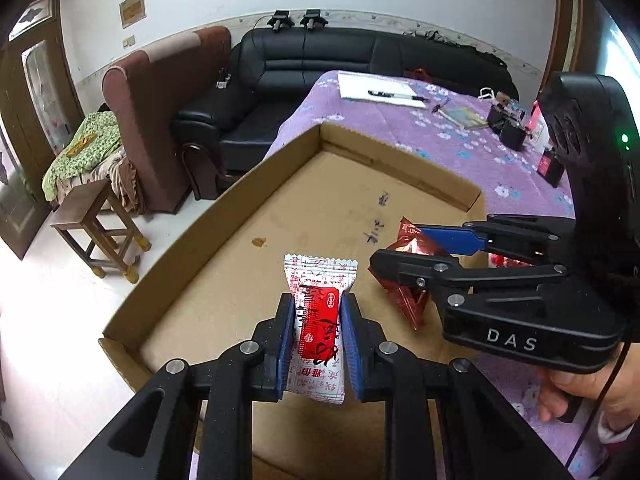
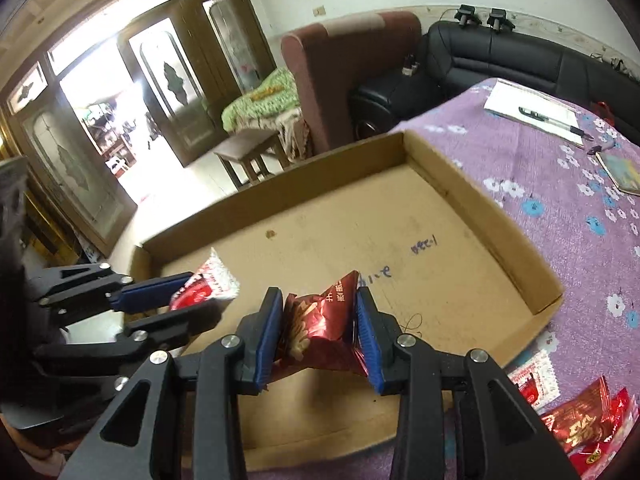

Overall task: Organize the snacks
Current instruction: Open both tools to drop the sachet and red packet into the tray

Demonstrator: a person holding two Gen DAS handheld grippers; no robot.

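My left gripper (image 1: 316, 320) is shut on a white and red snack packet (image 1: 318, 320) and holds it above the near part of a shallow cardboard tray (image 1: 224, 208). My right gripper (image 2: 318, 320) is shut on a dark red foil snack packet (image 2: 316, 328) over the tray's near edge (image 2: 532, 240). In the left wrist view the right gripper (image 1: 400, 248) comes in from the right with the foil packet (image 1: 408, 292). In the right wrist view the left gripper (image 2: 196, 300) shows at the left with its white packet (image 2: 208, 284).
The tray lies on a purple flowered tablecloth (image 1: 460, 148). Several more red and white snack packets (image 2: 576, 412) lie on the cloth right of the tray. A notepad with a pen (image 1: 380, 88) and small items sit farther back. A sofa (image 1: 320, 56) and a stool (image 1: 96, 232) stand beyond.
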